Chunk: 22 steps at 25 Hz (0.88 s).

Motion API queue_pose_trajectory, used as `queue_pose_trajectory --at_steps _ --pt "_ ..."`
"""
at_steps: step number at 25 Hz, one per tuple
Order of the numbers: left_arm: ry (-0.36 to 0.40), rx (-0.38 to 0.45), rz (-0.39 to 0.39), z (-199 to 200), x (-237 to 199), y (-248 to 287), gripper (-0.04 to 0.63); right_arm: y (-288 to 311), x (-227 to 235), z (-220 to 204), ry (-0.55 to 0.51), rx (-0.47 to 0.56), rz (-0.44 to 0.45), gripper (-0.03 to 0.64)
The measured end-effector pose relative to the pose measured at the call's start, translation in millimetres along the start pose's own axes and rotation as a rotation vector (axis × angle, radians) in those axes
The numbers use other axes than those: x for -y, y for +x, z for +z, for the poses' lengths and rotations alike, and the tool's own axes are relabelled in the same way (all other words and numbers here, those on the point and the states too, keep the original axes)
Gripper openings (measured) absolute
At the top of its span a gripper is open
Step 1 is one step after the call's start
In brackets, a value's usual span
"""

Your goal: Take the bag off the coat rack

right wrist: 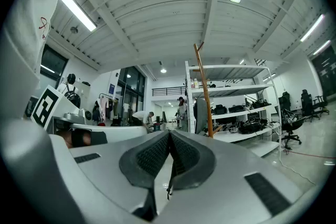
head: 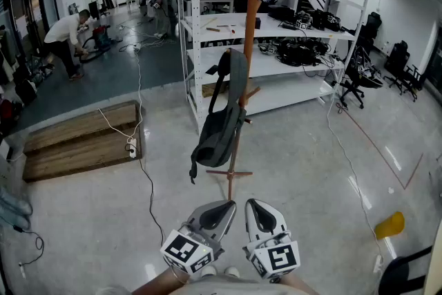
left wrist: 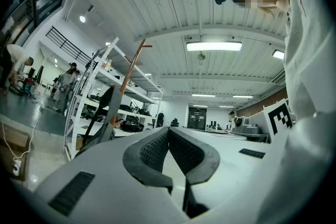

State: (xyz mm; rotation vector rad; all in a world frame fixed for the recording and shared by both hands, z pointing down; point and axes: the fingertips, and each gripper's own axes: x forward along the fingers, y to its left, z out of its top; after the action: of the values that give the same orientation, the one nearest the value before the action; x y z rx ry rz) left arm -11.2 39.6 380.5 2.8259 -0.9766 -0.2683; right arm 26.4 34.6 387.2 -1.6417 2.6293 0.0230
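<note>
The bag (head: 218,126) hangs on the coat rack (head: 251,17), on the left side of its pole as the head view shows it; its long axis runs nearly upright, tilting a little with the dark body low and the strap (head: 228,72) rising to the pole at about mid height; the peg that carries the strap cannot be made out. Both tools sit low and close to the person, well apart from the rack, side by side and pointing toward it. The left gripper (head: 215,214) has its jaws pressed together with nothing between them; the right gripper (head: 262,216) is likewise closed and empty. From the left gripper view the bag (left wrist: 100,131) lies ahead and off to the left of the jaw line; from the right gripper view it (right wrist: 201,115) shows just right of the jaw line, beside the pole (right wrist: 205,92). So the bag lies straight ahead and higher than both tools. The left gripper seems slightly the nearer, being on the bag's side of the pole. Judging from this, the coming move calls for a reach forward and up to the strap, with the jaws parted first; the strap must then go up and off, along the bag's own upright line.
</note>
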Motion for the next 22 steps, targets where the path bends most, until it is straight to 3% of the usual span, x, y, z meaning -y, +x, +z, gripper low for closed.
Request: queue_pose_trajectory --at_steps 15,22 --pt "0.014 0.005 -0.007 3 3 5 0.017 1 1 0 0.003 0.0 0.003 0.017" --pt "0.0 0.005 0.007 -1 3 8 0.017 -4 9 6 0.024 0.047 -0.004 0.017"
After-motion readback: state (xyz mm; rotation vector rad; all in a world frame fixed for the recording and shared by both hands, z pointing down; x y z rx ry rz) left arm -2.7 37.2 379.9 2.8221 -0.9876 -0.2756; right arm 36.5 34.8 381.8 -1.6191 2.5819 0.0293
